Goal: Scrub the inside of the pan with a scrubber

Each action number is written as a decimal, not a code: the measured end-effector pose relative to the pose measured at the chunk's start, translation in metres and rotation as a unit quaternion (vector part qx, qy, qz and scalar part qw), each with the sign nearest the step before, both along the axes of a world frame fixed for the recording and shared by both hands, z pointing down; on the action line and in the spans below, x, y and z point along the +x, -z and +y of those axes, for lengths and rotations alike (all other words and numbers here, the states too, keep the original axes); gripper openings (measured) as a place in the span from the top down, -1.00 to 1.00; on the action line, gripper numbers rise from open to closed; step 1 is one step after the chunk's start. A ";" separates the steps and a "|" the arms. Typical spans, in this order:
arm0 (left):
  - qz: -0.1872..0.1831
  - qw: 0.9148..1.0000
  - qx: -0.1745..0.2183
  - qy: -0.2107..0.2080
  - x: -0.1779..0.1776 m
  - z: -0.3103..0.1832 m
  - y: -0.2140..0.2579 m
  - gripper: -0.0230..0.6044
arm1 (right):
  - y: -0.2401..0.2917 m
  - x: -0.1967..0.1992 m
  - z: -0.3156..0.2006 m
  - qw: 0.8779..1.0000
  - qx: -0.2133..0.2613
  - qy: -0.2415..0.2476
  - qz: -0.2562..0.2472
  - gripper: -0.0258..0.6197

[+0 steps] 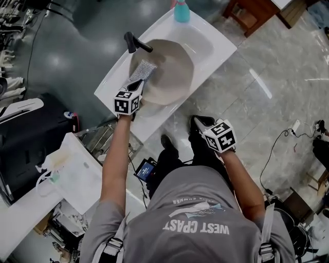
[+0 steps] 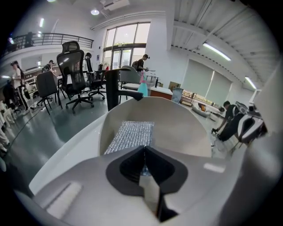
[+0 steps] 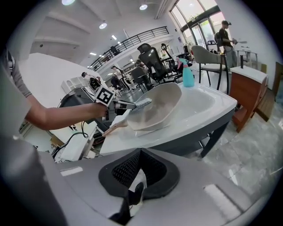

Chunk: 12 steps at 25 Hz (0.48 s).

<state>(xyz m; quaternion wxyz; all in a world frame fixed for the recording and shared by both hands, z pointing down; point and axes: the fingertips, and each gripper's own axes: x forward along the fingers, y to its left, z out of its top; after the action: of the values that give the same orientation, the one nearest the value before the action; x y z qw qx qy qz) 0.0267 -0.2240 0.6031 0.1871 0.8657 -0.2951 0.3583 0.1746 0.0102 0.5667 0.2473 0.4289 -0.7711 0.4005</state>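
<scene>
White countertop (image 1: 218, 47): pan (image 1: 172, 74), blue bottle (image 1: 181, 11); left claw (image 1: 135, 85) tight on scrubber (image 1: 144, 70), right claw (image 1: 199, 122) closed.

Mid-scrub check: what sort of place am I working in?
Likely an open office or lab hall, not a home kitchen: rolling office chairs, an upper balcony railing, and the sink counter standing alone on legs.

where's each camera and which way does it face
Head view: on the head, steeply down at the pan; arms, left tool, right tool show.
Left gripper view: on left tool, along shut jaws to scrubber in pan.
Right gripper view: on right tool, low, across at the table; left forearm shows.
Shared by all: pan, scrubber.
</scene>
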 end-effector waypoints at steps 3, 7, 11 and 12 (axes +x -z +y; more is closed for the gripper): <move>-0.007 1.000 -0.002 -0.005 0.013 -0.010 -0.007 0.91 | -0.005 0.007 -0.001 1.000 -0.003 -0.007 -0.003 0.92; -0.015 1.000 -0.004 -0.014 0.032 -0.022 -0.015 0.91 | -0.012 0.015 -0.003 1.000 -0.008 -0.014 -0.006 0.92; -0.021 0.999 -0.008 -0.028 0.052 -0.033 -0.023 0.91 | -0.020 0.022 -0.007 1.000 -0.014 -0.022 -0.008 0.92; -0.024 0.999 -0.009 -0.033 0.057 -0.036 -0.026 0.91 | -0.021 0.024 -0.008 1.000 -0.016 -0.024 -0.008 0.92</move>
<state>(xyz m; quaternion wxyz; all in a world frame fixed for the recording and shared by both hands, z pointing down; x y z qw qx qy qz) 0.0841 -0.2600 0.6289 0.1753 0.8644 -0.2677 0.3878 0.1985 0.0020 0.5879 0.2380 0.4396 -0.7564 0.4219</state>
